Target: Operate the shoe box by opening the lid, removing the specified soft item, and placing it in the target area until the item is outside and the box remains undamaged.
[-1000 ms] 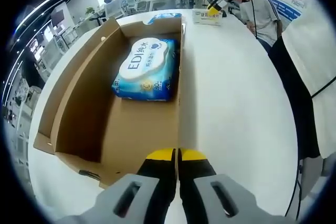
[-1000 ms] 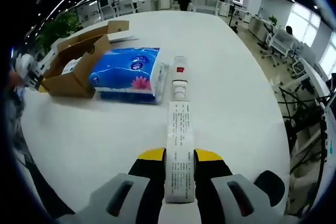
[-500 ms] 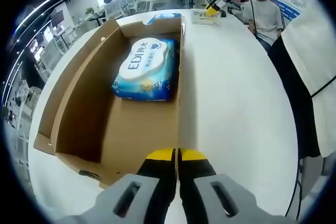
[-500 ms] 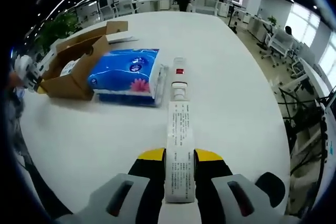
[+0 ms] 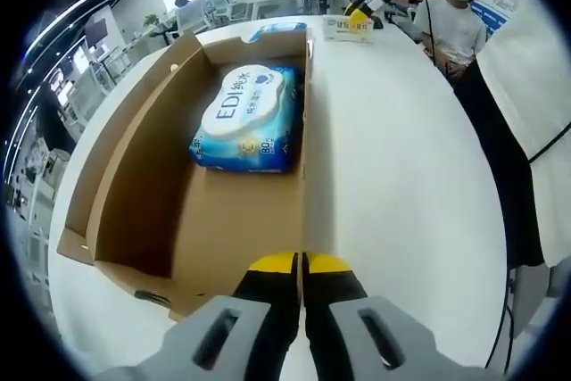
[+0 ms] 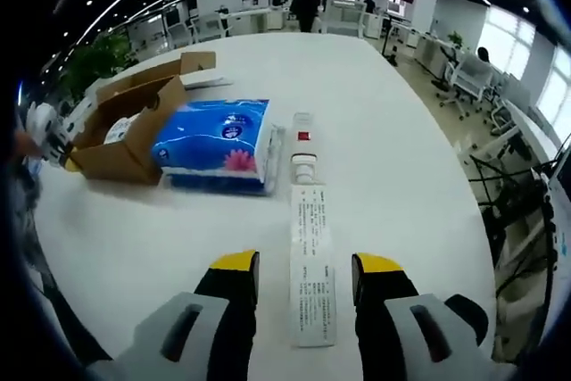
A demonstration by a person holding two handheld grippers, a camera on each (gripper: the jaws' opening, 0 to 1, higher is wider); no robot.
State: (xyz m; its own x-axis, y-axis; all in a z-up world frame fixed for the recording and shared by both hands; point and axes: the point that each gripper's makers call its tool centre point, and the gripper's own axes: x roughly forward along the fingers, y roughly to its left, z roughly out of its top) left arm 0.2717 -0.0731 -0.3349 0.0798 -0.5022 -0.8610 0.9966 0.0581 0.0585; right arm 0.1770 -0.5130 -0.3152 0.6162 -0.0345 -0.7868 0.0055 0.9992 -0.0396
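Left gripper view: my left gripper has its jaws pressed together on nothing, tips at the near edge of the open shoe box on the white table. Inside, at the far end, lies the soft wipes pack; I read "EDI" and "80", smaller print illegible. Far off, the right gripper sits over a white tube. Right gripper view: my right gripper is spread apart, the tube lying between the jaws, its print too fine to read. A blue tissue pack lies just beside the tube's far end, with the box beyond, its interior mostly hidden.
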